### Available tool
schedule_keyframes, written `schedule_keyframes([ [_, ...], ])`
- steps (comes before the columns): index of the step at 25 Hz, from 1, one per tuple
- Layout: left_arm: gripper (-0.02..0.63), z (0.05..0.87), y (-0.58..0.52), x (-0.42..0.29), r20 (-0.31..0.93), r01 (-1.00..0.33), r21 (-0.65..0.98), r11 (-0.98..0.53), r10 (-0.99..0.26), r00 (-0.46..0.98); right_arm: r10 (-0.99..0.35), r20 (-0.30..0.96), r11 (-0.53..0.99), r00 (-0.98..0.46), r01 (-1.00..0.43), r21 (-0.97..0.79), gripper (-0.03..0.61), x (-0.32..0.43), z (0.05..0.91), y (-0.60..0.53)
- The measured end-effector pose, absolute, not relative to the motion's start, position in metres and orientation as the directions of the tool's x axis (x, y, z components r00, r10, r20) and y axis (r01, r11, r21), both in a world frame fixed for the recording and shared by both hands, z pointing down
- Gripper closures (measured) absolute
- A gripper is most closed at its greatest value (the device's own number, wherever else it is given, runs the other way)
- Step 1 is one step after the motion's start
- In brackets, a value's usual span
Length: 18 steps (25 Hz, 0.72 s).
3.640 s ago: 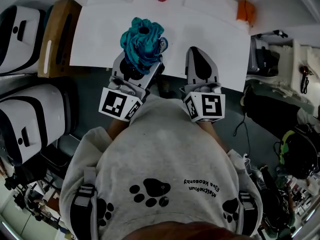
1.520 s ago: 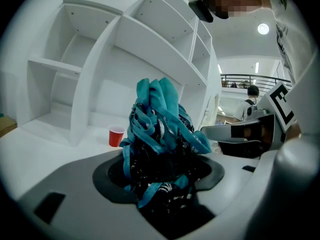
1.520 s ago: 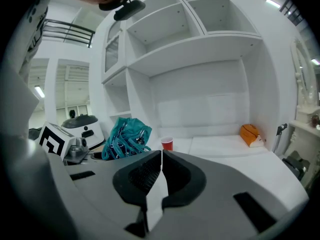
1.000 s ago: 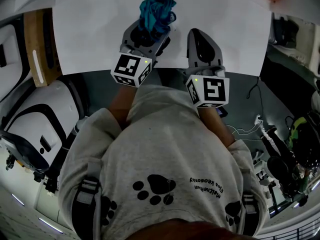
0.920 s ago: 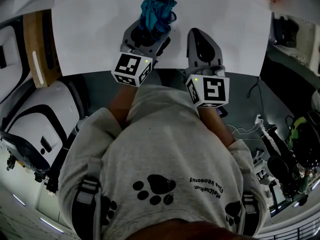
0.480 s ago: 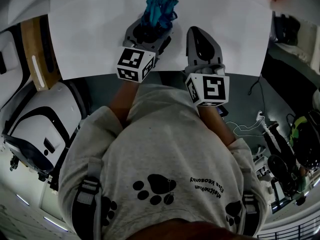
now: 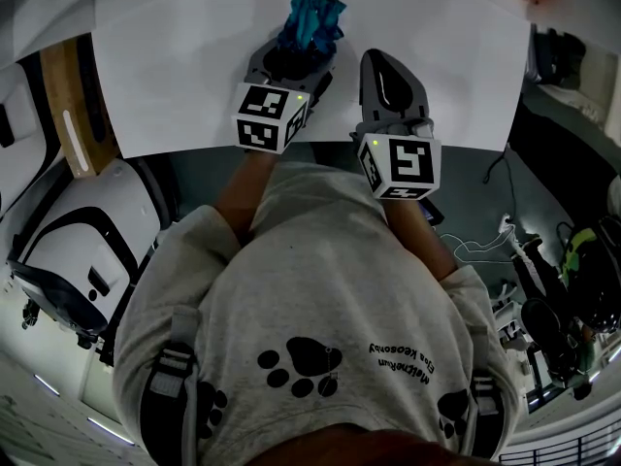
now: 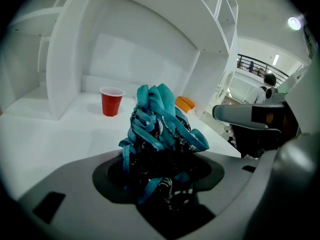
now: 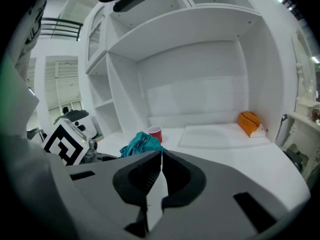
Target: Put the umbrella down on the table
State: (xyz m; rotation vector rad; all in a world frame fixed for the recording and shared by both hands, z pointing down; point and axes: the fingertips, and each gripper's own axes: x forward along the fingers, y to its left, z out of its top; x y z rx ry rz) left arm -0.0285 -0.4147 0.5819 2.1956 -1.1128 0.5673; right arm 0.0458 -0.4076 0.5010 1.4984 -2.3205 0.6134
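Head view: the left gripper (image 7: 294, 56) is clamped on the folded teal umbrella (image 7: 312, 17). The umbrella's bunched length runs out of the jaws toward the far side of the white table (image 7: 175, 76). The right gripper (image 7: 380, 58) sits just to its right, over the table's near edge. The tabletop is bare to the left and right of both.

Left gripper view: the umbrella rises up and away from the jaws, which press on its dark lower part. I think it's clear of the tabletop, but I can't be sure. A red cup (image 8: 111, 101) stands far left and an orange thing (image 8: 185, 103) far right. White shelves (image 8: 75, 49) wall off the far side.

Right gripper view: these jaws are closed together with nothing in them. The umbrella shows to their left, with flat white surface free to the right.
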Motion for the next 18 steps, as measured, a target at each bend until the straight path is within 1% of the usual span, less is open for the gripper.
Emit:
schedule_keyframes([
  [6,0.339,0.593,-0.415,-0.026,0.651,-0.827,0.322,-0.462,-0.526,0.547,-0.754,0.519,0.36,-0.403,-0.914,-0.186,0.546,0.045,0.515,-0.409],
  [18,0.339,0.608,-0.412,-0.028,0.708,-0.829,0.342,-0.441,-0.459,0.537,-0.728,0.553,0.355,-0.405,-0.913,-0.202,0.546,0.044,0.522,-0.41],
])
